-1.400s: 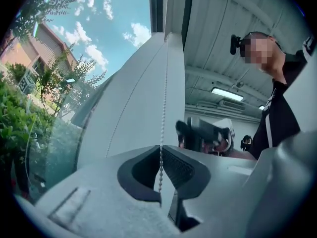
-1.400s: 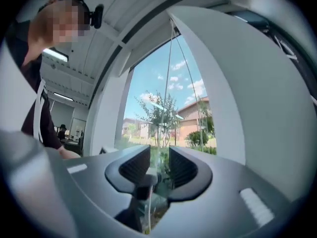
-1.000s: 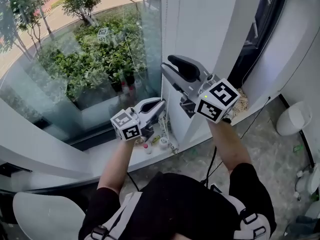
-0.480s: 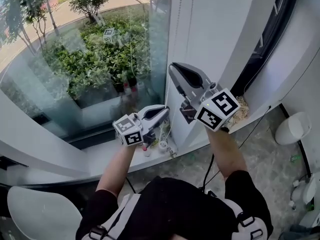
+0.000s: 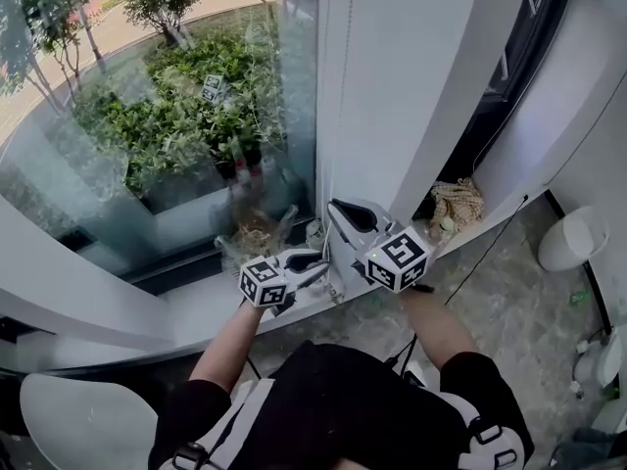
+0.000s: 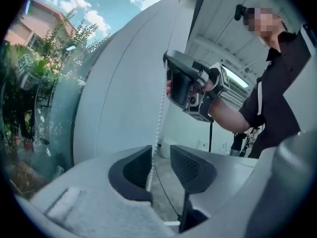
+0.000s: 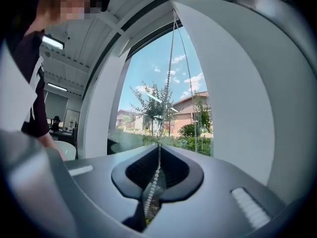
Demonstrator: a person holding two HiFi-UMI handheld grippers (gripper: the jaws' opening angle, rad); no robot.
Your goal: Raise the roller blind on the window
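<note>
with the right gripper (image 7: 159, 148) pinching the bead chain (image 7: 170, 63) low beside the white pillar (image 5: 411, 67) and the left gripper (image 6: 161, 152) just opening its jaws loosely around the same strand, the person is best holding that pinch while sliding the left higher to re-clamp, the blind itself not showing in any view.

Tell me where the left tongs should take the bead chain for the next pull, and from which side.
Probably the taut vertical strand of the bead chain above the right tongs, which have just closed on it. Come in level with one pad on each side, since it hangs straight and thin. The left tongs have just been opening; the chain runs between their jaws, unpressed.
</note>
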